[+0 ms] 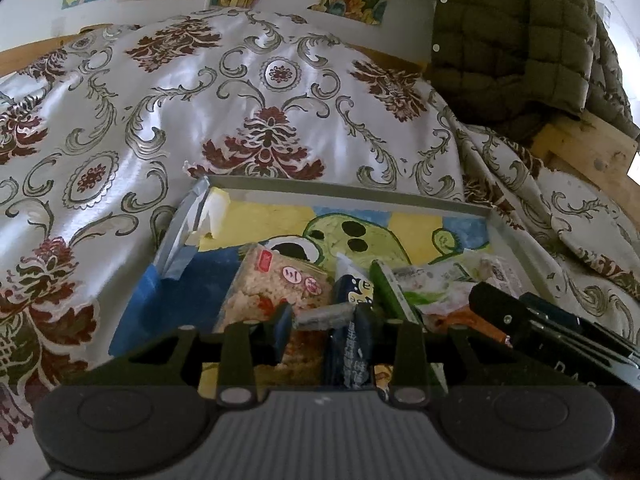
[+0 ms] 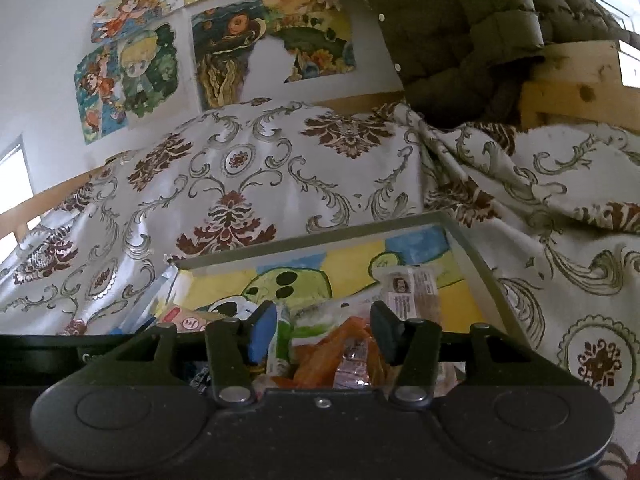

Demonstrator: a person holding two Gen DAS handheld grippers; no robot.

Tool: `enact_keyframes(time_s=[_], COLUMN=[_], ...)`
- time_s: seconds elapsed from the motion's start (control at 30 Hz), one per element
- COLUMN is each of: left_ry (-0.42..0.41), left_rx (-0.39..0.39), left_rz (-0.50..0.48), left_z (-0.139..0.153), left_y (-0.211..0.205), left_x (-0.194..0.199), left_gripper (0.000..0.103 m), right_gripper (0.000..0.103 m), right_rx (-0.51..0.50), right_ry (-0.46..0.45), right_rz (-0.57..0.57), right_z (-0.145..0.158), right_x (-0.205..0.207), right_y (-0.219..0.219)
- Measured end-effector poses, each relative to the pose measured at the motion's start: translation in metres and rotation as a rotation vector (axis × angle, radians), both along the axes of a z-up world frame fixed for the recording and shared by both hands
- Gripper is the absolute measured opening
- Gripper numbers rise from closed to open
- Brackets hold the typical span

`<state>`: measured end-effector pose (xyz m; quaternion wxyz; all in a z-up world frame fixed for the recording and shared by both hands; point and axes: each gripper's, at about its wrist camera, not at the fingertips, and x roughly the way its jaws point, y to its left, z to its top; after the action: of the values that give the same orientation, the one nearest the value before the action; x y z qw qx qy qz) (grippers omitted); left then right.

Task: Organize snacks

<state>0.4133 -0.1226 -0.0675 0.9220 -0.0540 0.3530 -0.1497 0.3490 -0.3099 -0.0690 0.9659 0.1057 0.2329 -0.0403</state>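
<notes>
Both grippers hang low over a gray tray (image 1: 352,194) that sits on a bed with a flowery blanket (image 1: 256,92). The left gripper (image 1: 325,318) is clamped on a thin gray snack bar (image 1: 324,317), which lies across between its two pads. Just past it lie one clear rice cracker pack (image 1: 276,292) and one dark blue packet (image 1: 352,292). The right gripper (image 2: 324,330) has its pads apart, touching nothing, and one orange snack bag (image 2: 332,350) sits right between and below them. One green and white packet (image 2: 280,340) leans by its left pad. One small white packet (image 2: 412,290) lies farther back in the tray. All the snacks are in the tray's near end.
</notes>
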Motion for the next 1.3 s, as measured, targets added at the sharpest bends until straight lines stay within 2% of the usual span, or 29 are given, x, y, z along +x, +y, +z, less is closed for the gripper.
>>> enact_keyframes(time_s=[0.07, 0.27, 0.37, 0.43, 0.6, 0.73, 0.97, 1.3], left_ry=[0.003, -0.013, -0.032, -0.045, -0.091, -0.134, -0.178, -0.218], left_rx=[-0.002, -0.007, -0.014, -0.022, -0.035, -0.046, -0.059, -0.016], left_rz=[0.002, 0.022, 0.04, 0.053, 0.09, 0.113, 0.149, 0.183], left_z=[0.002, 0.016, 0.028, 0.036, 0.06, 0.081, 0.107, 0.121], left_y=[0.001, 0.004, 0.008, 0.013, 0.021, 0.03, 0.047, 0.074], left_x=[-0.001, -0.01, -0.018, -0.023, -0.042, -0.062, -0.105, -0.18], left_gripper=[0.041, 0.059, 0.07, 0.078, 0.093, 0.102, 0.103, 0.103], right_gripper=[0.063, 0.076, 0.086, 0.088, 0.1, 0.102, 0.102, 0.102], right_rx=[-0.008, 0.004, 0.009, 0.008, 0.002, -0.02, 0.002, -0.042], right_ry=[-0.004, -0.018, -0.031, -0.04, -0.073, -0.099, -0.13, -0.157], right_rz=[-0.007, -0.034, -0.049, -0.053, -0.057, -0.055, -0.069, -0.045], right_z=[0.003, 0.015, 0.025, 0.032, 0.054, 0.072, 0.097, 0.119], right_x=[-0.002, -0.012, -0.019, -0.025, -0.045, -0.067, -0.111, -0.178], right_y=[-0.001, -0.008, -0.012, -0.014, -0.016, -0.014, -0.009, 0.014])
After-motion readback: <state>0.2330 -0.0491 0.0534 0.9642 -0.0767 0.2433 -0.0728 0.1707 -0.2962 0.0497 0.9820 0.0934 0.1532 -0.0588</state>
